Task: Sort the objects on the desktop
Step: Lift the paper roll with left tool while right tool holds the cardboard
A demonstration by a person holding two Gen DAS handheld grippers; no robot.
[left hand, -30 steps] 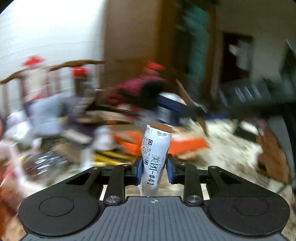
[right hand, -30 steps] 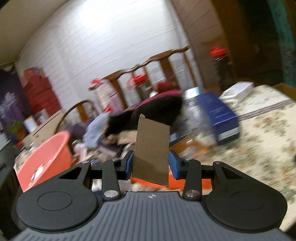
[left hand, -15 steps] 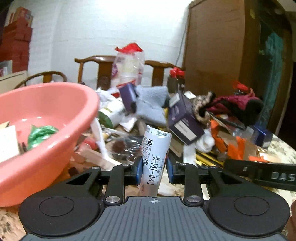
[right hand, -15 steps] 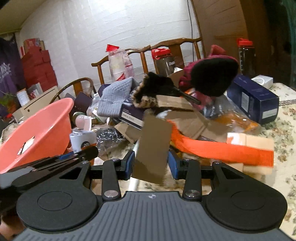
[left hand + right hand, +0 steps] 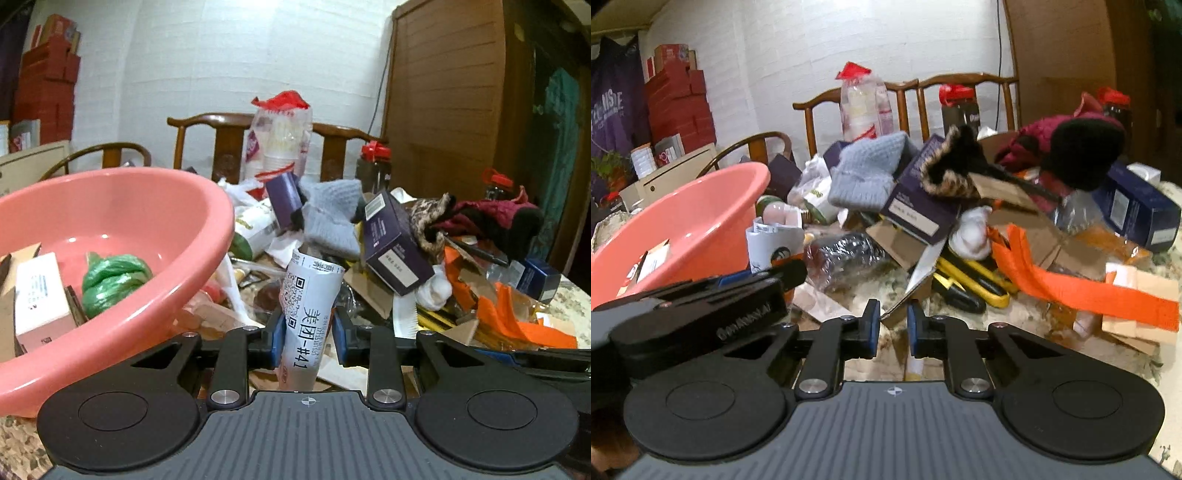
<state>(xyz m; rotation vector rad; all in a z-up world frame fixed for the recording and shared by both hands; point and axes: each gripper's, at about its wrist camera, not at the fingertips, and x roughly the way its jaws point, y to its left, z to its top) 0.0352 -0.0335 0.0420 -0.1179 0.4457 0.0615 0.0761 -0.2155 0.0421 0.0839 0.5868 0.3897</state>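
Rolled white paper label (image 5: pixel 308 314) with QR code and black printed characters sits clamped between the left gripper (image 5: pixel 308 338) pads, raised above the cluttered table. Pink plastic basin (image 5: pixel 147 229) just left, containing a green crumpled bag (image 5: pixel 110 280) and a white carton (image 5: pixel 38 295). Ahead: grey knitted hat (image 5: pixel 332 218), purple box (image 5: pixel 395 247), orange strap (image 5: pixel 1071 288). Roll's long axis runs upright, top tilted slightly away. Right gripper (image 5: pixel 893 328): jaws have just been closing, narrow gap, nothing between them; brown cardboard flap (image 5: pixel 919 277) lies just beyond.
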